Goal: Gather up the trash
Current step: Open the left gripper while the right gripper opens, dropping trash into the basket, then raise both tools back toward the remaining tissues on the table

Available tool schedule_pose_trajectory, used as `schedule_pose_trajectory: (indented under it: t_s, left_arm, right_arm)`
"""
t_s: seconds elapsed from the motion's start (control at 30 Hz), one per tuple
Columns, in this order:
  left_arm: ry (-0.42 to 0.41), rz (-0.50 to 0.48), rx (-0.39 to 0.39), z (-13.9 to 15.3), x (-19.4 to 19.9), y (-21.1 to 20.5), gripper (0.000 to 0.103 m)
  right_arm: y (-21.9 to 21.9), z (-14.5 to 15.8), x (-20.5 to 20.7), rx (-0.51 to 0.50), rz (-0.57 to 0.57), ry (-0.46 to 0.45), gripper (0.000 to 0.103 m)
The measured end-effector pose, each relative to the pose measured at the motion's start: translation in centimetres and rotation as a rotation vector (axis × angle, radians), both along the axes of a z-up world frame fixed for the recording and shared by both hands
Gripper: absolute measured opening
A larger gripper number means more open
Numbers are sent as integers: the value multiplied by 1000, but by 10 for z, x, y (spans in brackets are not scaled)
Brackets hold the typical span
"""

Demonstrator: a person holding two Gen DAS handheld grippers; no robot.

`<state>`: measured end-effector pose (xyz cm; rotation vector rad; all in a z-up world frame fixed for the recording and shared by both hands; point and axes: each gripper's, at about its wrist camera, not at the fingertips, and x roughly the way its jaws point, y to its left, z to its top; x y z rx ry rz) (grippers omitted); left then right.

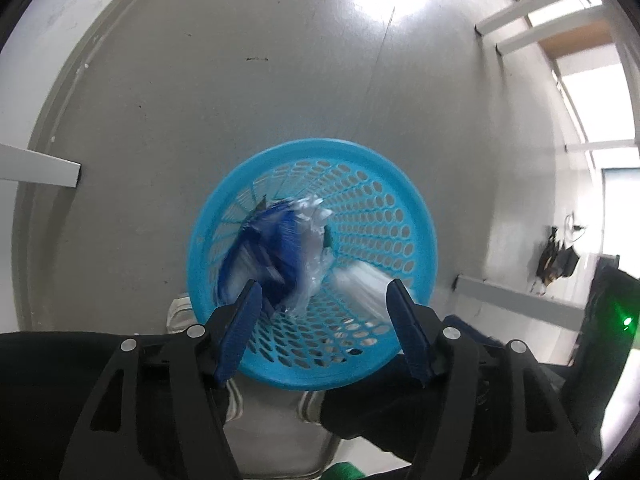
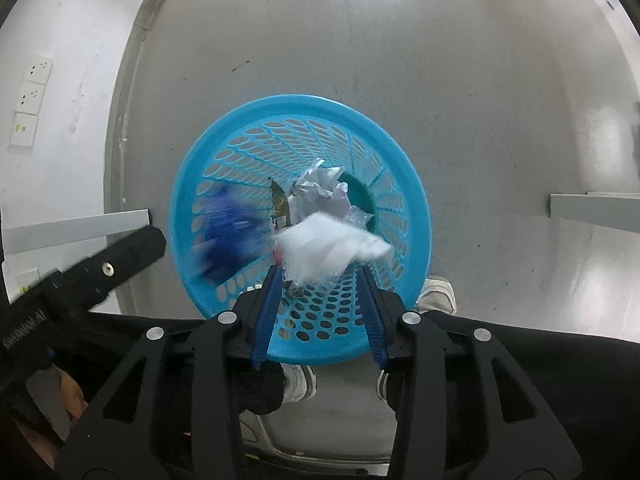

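Both grippers point steeply down over the mouth of the blue perforated basket (image 1: 400,184), which stands on the grey floor (image 1: 240,80) directly ahead of the fingers; that placement is judged deliberate, so that released items fall inside rather than onto the floor. The left gripper (image 1: 324,296) has its jaws spread with nothing pressed between the pads; a blurred blue wrapper (image 1: 256,252) lies just beyond its fingertips, inside the rim, evidently dropping. The right gripper (image 2: 320,280) likewise stands open and grips nothing; a blurred white tissue (image 2: 328,248) sits just past its tips, apart from both pads, over the basket's interior. Deeper in the basket rests crumpled white paper (image 2: 324,188) beside a small dark packet (image 2: 280,204). The person's shoes (image 2: 438,292) stand just behind the basket, below the grippers.
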<state>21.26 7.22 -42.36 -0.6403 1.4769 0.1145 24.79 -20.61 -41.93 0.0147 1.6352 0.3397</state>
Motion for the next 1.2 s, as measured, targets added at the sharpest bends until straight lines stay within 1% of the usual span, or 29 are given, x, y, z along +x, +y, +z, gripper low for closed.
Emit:
schedule_pose_trajectory:
  t_s: [0.13,0.27,0.37,0.43,0.5,0.63,0.77,0.9,1.0,1.03,1.1,1.13,1.2]
  left_arm:
    - [-12,14,2,6,-2,2,65]
    - [-17,-8,32,12,-5,-2,65]
    - [-46,-31,81,23,-7,-5,65]
    - [-78,-38,149,37,-11,-3,65]
    - [-108,-46,180,51,-17,-2,66]
    - [-167,-81,191,73,-31,-4,71]
    - [-233,-117,235,98,-51,-9,78]
    - [-281,-143,218,122,-72,-13,80]
    - [-313,-172,235,142,-93,-14,82]
    - [-328,-187,258,151,-102,-16,85]
    - [-360,-208,304,165,-117,-20,91]
    - [-369,-213,310,170,-122,-21,95]
    - [-383,-225,309,180,-134,-24,97]
  right_arm:
    - [0,4,-3,-4,12,-14,37]
    - [2,13,-8,-12,26,-42,37]
    - [2,27,-12,-12,41,-81,38]
    - [1,37,-16,-8,51,-114,38]
    - [-1,48,-21,4,55,-141,43]
    - [-3,76,-36,32,90,-206,44]
    - [-4,103,-56,33,145,-289,51]
    - [-15,129,-74,44,167,-353,53]
    - [-26,150,-94,70,170,-401,56]
    - [-30,158,-102,80,173,-416,57]
    - [-35,170,-112,95,177,-431,64]
    - [-38,177,-117,100,183,-443,64]
    - [-42,189,-127,99,196,-468,66]
